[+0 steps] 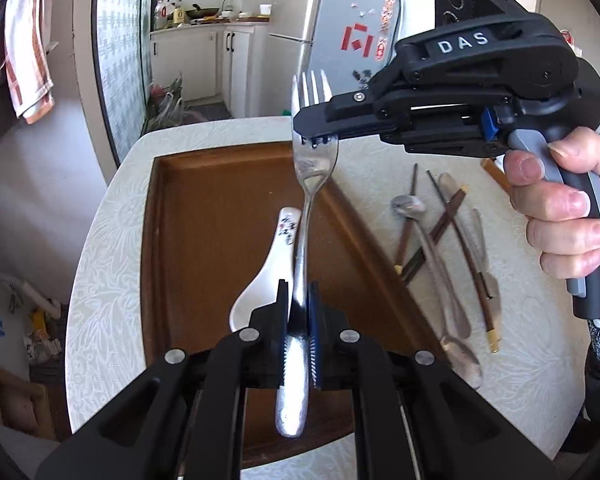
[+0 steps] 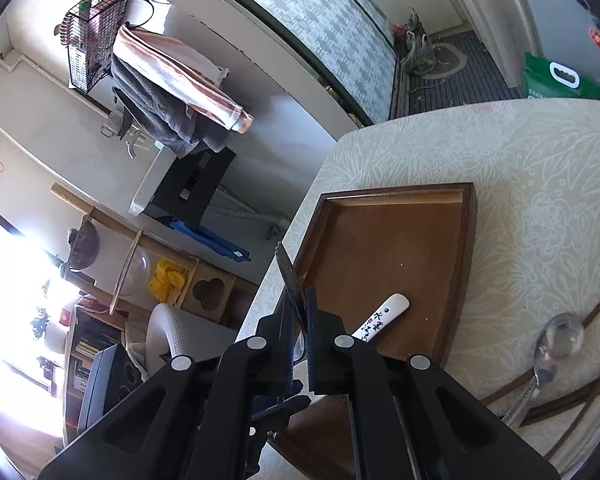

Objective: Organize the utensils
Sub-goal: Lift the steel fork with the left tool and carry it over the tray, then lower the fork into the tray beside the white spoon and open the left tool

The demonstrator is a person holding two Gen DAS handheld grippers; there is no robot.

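Observation:
A steel fork (image 1: 306, 216) is held in the air above the brown wooden tray (image 1: 204, 208). My left gripper (image 1: 299, 312) is shut on the fork's handle. My right gripper (image 1: 316, 136) is shut on the fork's head, just below the tines. In the right wrist view the fork (image 2: 290, 280) shows edge-on between the right gripper's pads (image 2: 298, 308). A white ceramic spoon (image 1: 266, 272) with black writing lies in the tray; it also shows in the right wrist view (image 2: 380, 320), in the tray (image 2: 456, 280).
Metal spoons (image 1: 428, 248) and dark wooden chopsticks (image 1: 460, 240) lie in a loose pile on the patterned tablecloth (image 1: 108, 264) right of the tray. The table edge is close to the tray's left side. A fridge (image 1: 332, 40) stands beyond the table.

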